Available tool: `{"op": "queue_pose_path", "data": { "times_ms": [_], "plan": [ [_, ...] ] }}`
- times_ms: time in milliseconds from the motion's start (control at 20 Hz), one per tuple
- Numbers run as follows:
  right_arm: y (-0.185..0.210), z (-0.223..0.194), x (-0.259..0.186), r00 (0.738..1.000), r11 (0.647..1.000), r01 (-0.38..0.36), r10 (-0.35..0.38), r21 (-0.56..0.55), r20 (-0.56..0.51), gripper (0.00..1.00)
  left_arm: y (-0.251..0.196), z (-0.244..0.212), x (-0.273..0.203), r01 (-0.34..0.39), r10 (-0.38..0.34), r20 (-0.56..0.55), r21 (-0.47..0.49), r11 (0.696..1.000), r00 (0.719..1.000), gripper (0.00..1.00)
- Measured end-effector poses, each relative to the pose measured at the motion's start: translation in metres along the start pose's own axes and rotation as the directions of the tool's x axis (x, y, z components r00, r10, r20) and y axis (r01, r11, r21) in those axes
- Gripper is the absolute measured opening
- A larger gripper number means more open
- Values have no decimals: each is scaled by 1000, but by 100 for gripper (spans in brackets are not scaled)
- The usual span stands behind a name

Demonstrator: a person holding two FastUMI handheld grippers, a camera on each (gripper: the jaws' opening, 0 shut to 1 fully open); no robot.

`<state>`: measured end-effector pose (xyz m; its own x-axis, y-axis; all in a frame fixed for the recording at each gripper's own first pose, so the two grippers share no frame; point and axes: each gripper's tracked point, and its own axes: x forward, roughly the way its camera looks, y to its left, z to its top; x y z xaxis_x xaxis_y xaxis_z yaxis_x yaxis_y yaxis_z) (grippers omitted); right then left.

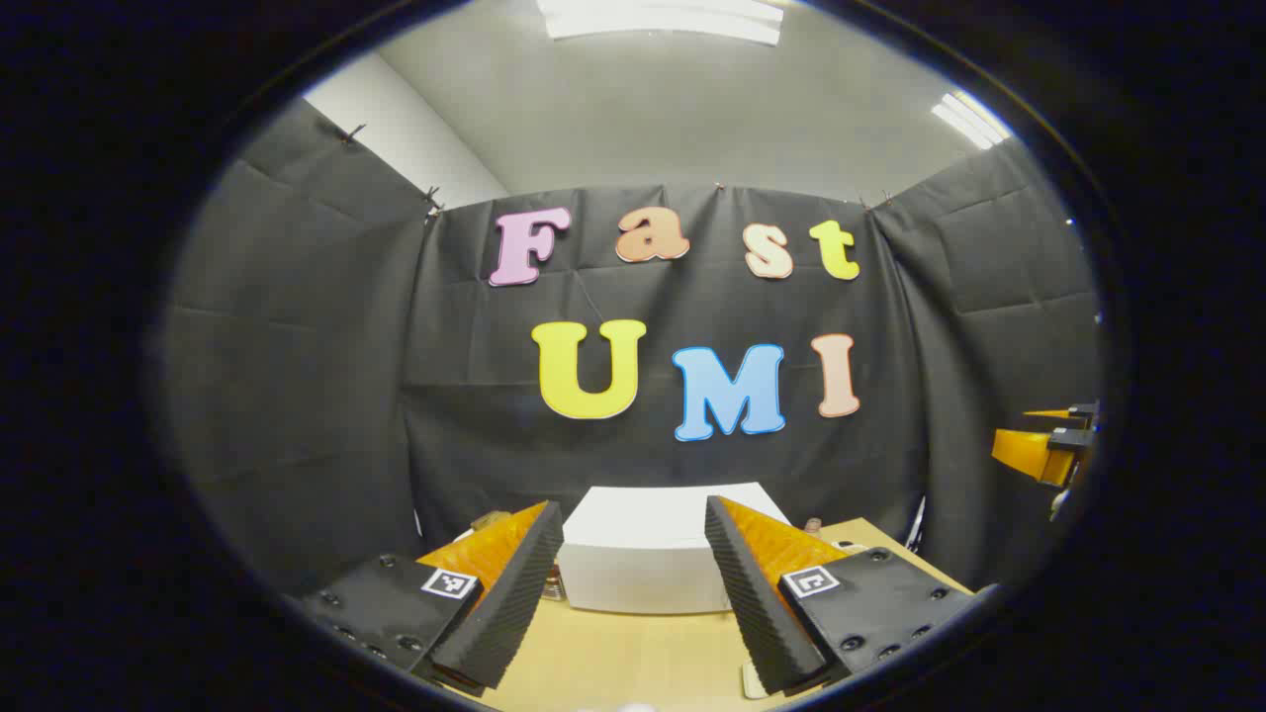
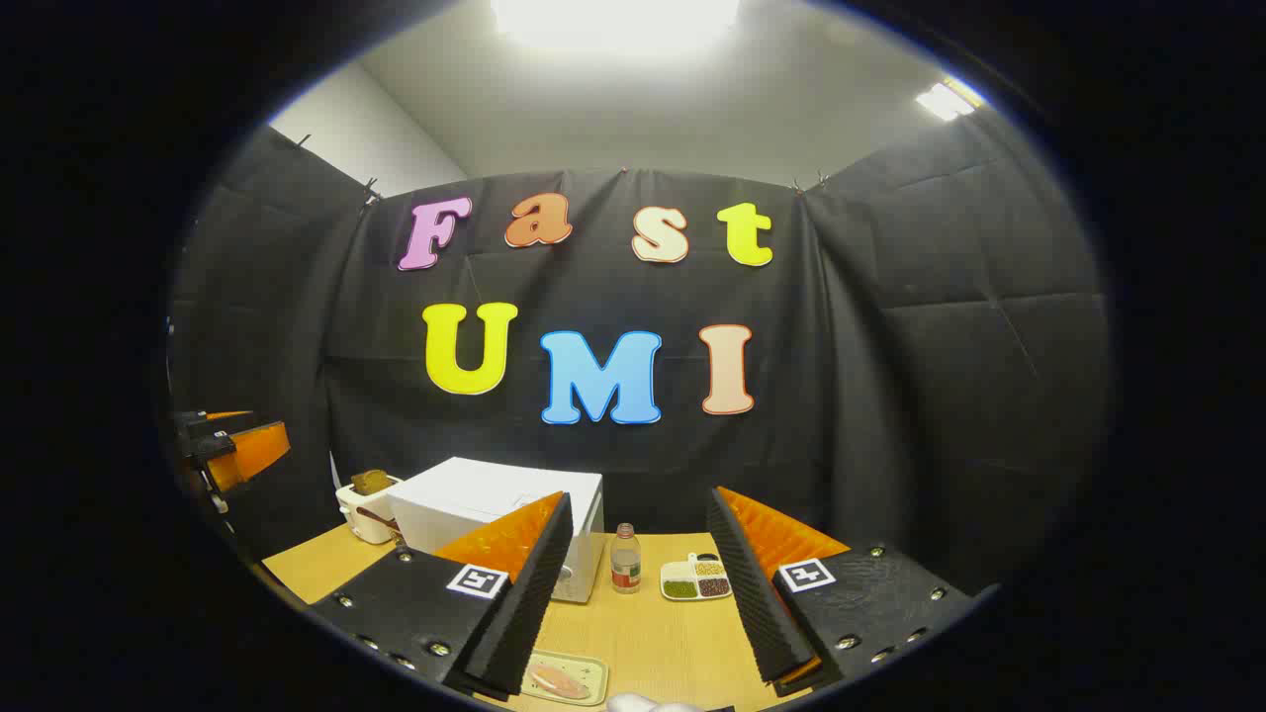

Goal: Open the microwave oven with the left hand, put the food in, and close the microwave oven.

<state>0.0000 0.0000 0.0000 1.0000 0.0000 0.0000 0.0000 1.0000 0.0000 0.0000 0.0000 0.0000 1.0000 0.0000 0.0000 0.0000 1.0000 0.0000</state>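
Microwave [image 2: 499, 509] door closed, toaster [image 2: 364, 506] beside it, bottle [image 2: 624, 559], divided dish [image 2: 696, 578], food tray [image 2: 564, 678], both claws wide, empty.

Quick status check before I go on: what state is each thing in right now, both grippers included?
Microwave oven: door looks shut, standing on the table.
Left gripper: open, empty, facing the microwave oven.
Right gripper: open, empty, held above the table.
Food tray: on the table, not yet picked up.
Bottle: upright, capped.
Divided dish: filled, flat on the table.
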Motion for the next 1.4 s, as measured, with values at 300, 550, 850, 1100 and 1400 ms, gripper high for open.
{"op": "queue_pose_path", "data": {
  "times_ms": [300,550,850,1100,1400],
  "plan": [
    [-3,6,5,1000,1000,9,-9,14,14,84,1,4,4,-6,5,13,22,1000,1000,94],
    [-2,3,10,1000,1000,3,-3,2,6,84,0,2,9,-6,6,11,13,1000,1000,94],
    [-6,4,16,1000,1000,-3,3,5,2,84,-3,-11,20,-15,15,-1,21,1000,1000,94],
    [-22,14,20,1000,1000,17,-17,12,15,84,-32,-56,45,20,-20,-19,16,1000,1000,94],
    [-57,23,17,996,996,87,-87,-19,-9,84,-97,-171,98,94,-92,-88,18,995,992,94]
  ]
}}
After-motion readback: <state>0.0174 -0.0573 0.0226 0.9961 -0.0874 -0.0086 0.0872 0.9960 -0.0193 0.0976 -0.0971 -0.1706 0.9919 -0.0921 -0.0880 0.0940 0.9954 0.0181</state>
